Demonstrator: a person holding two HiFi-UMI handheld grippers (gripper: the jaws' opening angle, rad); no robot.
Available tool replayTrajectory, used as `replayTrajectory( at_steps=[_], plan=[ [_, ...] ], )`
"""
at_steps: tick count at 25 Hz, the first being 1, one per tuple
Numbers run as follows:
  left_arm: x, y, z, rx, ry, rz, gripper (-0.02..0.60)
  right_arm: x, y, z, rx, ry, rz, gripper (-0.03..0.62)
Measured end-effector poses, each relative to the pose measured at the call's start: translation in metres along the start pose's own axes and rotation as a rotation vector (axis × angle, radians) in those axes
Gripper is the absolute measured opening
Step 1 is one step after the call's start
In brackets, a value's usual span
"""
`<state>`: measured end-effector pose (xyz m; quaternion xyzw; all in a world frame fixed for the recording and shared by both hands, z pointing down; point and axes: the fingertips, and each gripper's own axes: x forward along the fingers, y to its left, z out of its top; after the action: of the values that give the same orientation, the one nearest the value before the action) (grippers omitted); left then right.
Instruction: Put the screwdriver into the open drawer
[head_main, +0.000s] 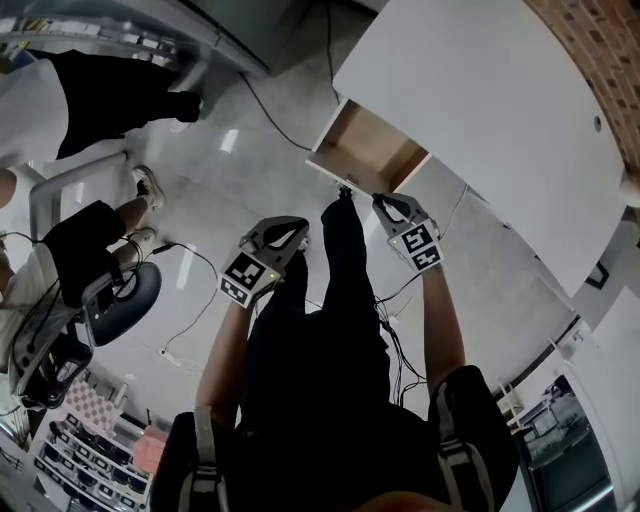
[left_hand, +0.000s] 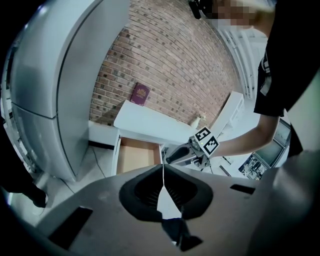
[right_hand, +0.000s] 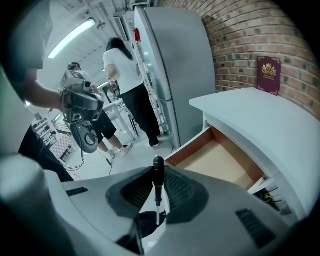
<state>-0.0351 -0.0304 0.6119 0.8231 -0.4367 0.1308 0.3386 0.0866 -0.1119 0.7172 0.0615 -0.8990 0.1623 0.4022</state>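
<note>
Right gripper (right_hand: 159, 186) first: jaws pinched tight on the screwdriver (right_hand: 158, 167), and it stands upright between the pads. The thin steel shaft runs back toward the camera, while the black handle pokes out past the fingertips. It looks a light, rigid tool (no flex to worry about). The grip seems to sit low, about where handle meets shaft, so the heavier handle could swing like a lever if the pinch slackens. I'd judge the ribbed handle the surer hold, since bare steel would slide on the pads.

Off to its left, the left gripper (left_hand: 163, 167) rides level, jaws pressed together with nothing in them.

Ahead and to the right of the loaded jaws, the drawer (right_hand: 220, 160) hangs open under the desk (right_hand: 260, 115), its wooden floor bare as far as it shows. From above the right gripper sits just short of the drawer's front edge. The tool is not over the opening yet; it wants a low release, as a round handle will likely roll.
</note>
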Motion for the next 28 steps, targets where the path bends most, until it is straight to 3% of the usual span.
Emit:
replayTrajectory(
  at_steps=[28],
  plan=[
    [0.058, 0.021, -0.053, -0.114, 0.012, 0.041, 0.017, 0.13, -0.067, -0.081, -0.087, 0.194, 0.093, 0.124]
  ],
)
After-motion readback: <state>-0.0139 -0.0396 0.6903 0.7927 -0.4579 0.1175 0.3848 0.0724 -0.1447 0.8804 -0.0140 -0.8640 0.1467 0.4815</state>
